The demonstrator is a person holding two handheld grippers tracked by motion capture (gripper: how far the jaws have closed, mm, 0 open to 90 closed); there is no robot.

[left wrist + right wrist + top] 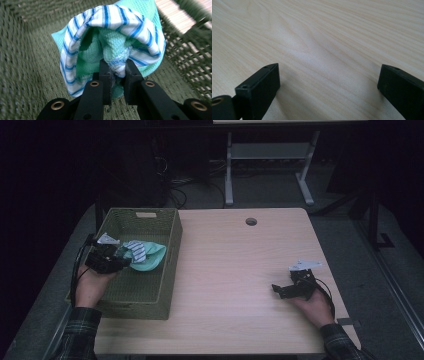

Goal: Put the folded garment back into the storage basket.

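The pale wooden surface carries an olive woven basket at its left side. Inside the basket, toward its near half, sits a bunched mint-green cloth with a blue-and-white striped band. The left tongs reach into the basket from the left and are clamped on a gathered fold of that cloth. At the near right, the right tongs rest low over the bare wood, spread wide apart with nothing between them.

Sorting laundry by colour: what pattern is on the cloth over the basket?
Mint green with a white, blue-striped part; clearest in the left gripper view.
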